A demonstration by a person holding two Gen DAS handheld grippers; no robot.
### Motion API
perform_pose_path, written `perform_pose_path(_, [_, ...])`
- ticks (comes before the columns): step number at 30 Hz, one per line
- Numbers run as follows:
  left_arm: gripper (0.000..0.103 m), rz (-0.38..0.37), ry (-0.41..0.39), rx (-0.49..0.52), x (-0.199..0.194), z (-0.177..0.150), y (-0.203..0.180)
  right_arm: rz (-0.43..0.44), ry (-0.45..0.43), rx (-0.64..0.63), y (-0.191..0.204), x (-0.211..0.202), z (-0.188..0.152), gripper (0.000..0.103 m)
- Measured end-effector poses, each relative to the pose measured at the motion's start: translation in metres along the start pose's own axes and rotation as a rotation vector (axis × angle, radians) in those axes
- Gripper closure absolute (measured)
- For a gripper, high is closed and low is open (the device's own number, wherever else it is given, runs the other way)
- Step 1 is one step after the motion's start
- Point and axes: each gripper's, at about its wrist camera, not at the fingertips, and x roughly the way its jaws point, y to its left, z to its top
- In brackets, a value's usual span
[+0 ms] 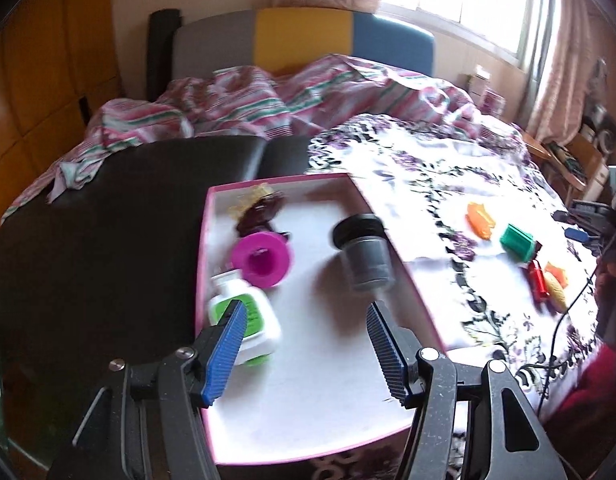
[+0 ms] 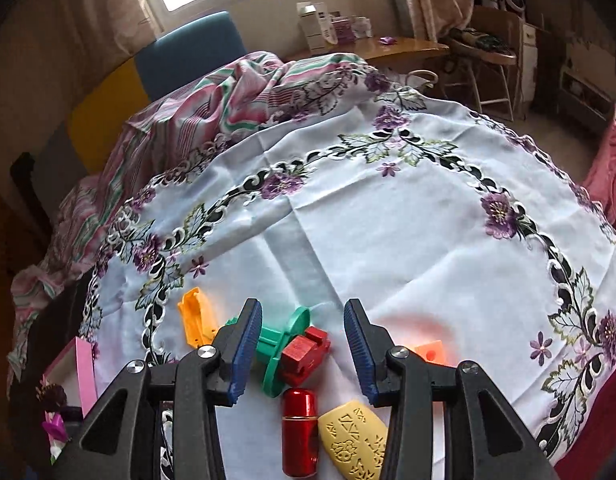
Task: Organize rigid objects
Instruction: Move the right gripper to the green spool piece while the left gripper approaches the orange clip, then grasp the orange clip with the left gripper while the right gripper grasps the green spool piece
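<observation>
My left gripper (image 1: 303, 312) is open and empty above a pink-edged white box (image 1: 308, 380). In the box lie a grey jar with a black lid (image 1: 364, 252), a magenta spool (image 1: 263, 260), a white and green bottle (image 1: 247, 320) and a dark hair clip (image 1: 259, 212). My right gripper (image 2: 303, 316) is open and empty over loose parts on the floral cloth: a green spool (image 2: 279, 348), a red block (image 2: 305, 354), a red cylinder (image 2: 299, 432), a yellow embossed piece (image 2: 354, 440), an orange clip (image 2: 195, 316) and an orange cube (image 2: 430, 350).
The floral cloth (image 2: 388, 220) covers a bed with a striped quilt (image 1: 227, 108) behind. A black surface (image 1: 107, 220) lies left of the box. The loose parts show to the right in the left wrist view (image 1: 516, 240). A cable (image 1: 564, 312) runs at the right.
</observation>
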Motion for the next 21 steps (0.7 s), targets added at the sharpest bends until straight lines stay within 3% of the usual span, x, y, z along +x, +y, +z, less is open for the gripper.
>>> perform_pose_path(7, [0.040, -0.091, -0.001, 0.082, 0.013, 0.016, -0.049, -0.015, 0.020, 0.128, -0.026, 0.003, 0.004, 0.060])
perform_pose_path(14, [0.037, -0.217, 0.097, 0.103, 0.049, 0.029, -0.098, 0.011, 0.050, 0.144, -0.028, 0.007, 0.002, 0.060])
perform_pose_path(16, [0.031, -0.230, 0.106, 0.101, 0.058, 0.032, -0.108, 0.017, 0.061, 0.144, -0.027, 0.009, 0.002, 0.060])
perform_pose_path(21, [0.030, -0.270, 0.154, 0.087, 0.086, 0.048, -0.136, 0.035, 0.077, 0.122, -0.021, 0.012, 0.002, 0.060])
